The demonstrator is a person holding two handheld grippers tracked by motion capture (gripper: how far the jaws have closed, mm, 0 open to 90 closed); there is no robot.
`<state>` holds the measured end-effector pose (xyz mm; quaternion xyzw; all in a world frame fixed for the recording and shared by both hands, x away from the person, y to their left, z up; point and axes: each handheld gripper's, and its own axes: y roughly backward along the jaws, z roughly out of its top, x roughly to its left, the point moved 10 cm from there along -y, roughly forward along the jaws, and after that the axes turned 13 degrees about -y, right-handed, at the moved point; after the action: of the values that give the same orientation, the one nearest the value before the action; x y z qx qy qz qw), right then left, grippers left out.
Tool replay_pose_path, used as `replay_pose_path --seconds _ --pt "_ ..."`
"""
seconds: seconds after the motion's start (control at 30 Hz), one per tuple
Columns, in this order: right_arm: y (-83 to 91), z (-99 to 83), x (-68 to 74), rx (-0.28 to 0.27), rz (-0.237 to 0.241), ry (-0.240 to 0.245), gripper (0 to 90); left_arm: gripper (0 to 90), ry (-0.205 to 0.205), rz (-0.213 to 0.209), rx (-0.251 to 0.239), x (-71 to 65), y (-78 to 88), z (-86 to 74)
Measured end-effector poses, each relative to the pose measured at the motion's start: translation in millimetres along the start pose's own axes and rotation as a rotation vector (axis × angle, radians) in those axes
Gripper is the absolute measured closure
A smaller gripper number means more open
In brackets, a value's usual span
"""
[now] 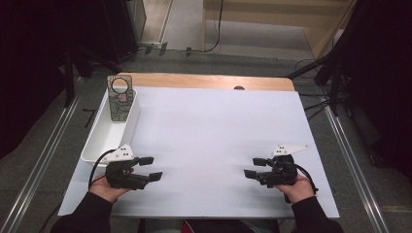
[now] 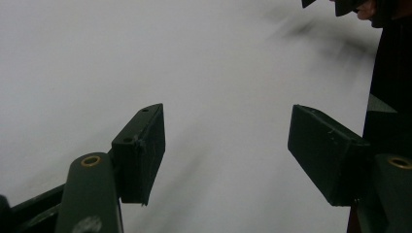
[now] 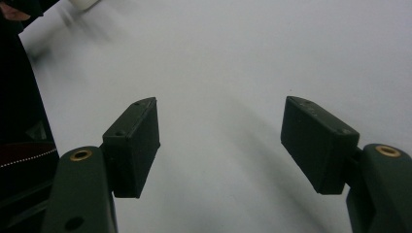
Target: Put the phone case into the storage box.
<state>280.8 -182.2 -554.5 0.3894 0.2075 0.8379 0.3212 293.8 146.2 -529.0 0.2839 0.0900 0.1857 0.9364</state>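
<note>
High view, counter: the counter point(image 1: 209, 141) carries a white sheet over nearly all of its top; a strip of bare wood shows along the far edge.
High view, left hand-held gripper: the left hand-held gripper point(image 1: 149, 168) lies low over the near left part of the white sheet, pointing right toward the middle. Its jaws are spread, with nothing between them. A grey three-cornered plate sits on top of it and a black cable loops off to the left.
High view, right hand-held gripper: the right hand-held gripper point(image 1: 253, 168) lies over the near right part of the sheet, pointing left, facing the other one and well apart from it. Its jaws are spread and empty.
High view, white tray: a long white tray point(image 1: 99, 145) rests along the left edge of the counter, its near end just beside the left hand-held gripper.
High view, patterned card: a patterned card point(image 1: 119, 99) with a round hole near its top stands tilted in the far end of the white tray.
Left gripper view: two black jaws stand wide apart over bare white surface; the gap holds nothing. The other gripper's tip shows blurred at the top right.
Right gripper view: both black jaws stand apart over the white surface, gap empty. A dark sleeve runs down the left edge.
</note>
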Motion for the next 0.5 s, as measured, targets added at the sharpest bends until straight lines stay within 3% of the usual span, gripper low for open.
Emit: replay_pose_path --seconds 0.5 --pt "-1.7 -1.0 0.9 0.010 0.000 0.004 29.1 29.7 0.000 -0.002 0.002 -0.1 0.0 -0.3"
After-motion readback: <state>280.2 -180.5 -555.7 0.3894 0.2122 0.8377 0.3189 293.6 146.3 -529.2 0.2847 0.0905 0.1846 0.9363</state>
